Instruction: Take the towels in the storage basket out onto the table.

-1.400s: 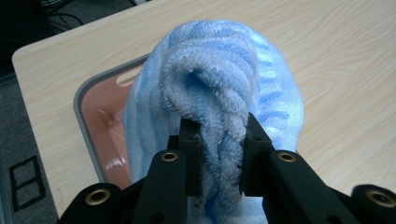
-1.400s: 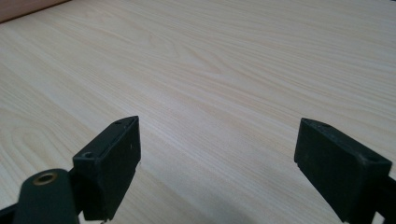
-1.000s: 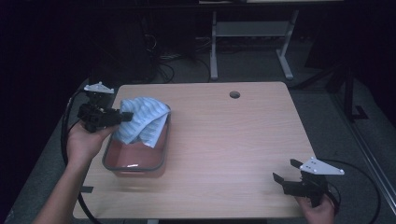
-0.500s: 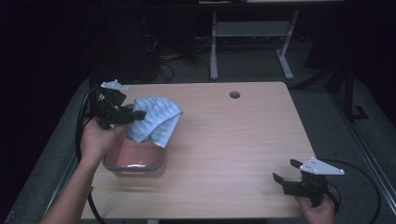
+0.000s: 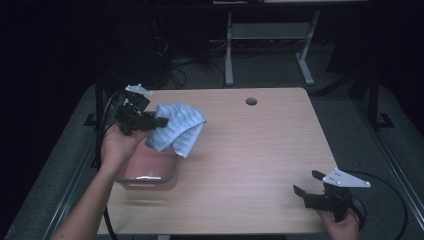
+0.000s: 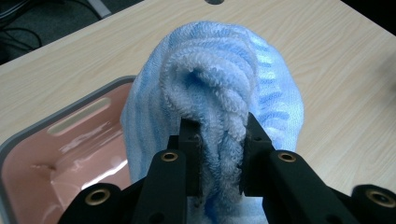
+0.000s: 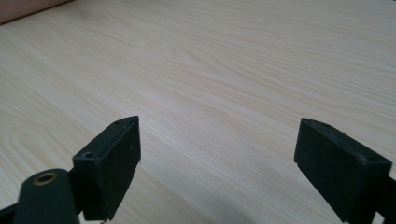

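Note:
A light blue striped towel (image 5: 179, 128) hangs bunched from my left gripper (image 5: 156, 121), which is shut on it above the right rim of a pink bin (image 5: 148, 171) with a grey rim. In the left gripper view the jaws pinch a thick fold of the towel (image 6: 219, 93), and the bin (image 6: 70, 154) lies lower left. My right gripper (image 5: 306, 184) rests near the table's front right corner, open, with nothing between its fingers. In the right gripper view the gripper (image 7: 219, 154) looks across bare wood.
The wooden table (image 5: 260, 150) has a round cable hole (image 5: 251, 101) near its far edge. Dark floor, cables and a metal stand's legs (image 5: 270, 45) lie beyond the table.
My left gripper has carried the towel up and to the right, from over the bin toward its right side. The right gripper has stayed in place.

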A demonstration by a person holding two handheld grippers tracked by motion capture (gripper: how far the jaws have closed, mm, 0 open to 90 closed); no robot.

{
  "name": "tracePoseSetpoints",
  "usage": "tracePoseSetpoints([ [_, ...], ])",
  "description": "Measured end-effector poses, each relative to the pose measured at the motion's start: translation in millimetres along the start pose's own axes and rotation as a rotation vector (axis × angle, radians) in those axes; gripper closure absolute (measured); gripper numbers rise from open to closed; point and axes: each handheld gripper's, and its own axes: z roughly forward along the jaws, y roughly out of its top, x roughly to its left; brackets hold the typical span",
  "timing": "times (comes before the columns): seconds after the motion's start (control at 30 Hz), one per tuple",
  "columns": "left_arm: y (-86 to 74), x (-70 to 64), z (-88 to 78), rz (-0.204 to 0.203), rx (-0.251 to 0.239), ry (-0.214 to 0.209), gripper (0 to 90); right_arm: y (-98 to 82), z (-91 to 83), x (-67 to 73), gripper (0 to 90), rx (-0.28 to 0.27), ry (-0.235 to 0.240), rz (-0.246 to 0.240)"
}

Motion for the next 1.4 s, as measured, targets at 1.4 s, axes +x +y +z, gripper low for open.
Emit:
tracePoseSetpoints([
  [1.4, 52.6, -50.1, 45.7, 0.097, 0.024, -0.086, 74.7, 0.3, -1.3, -0.5, 14.2, 0.0, 0.005, -0.001],
])
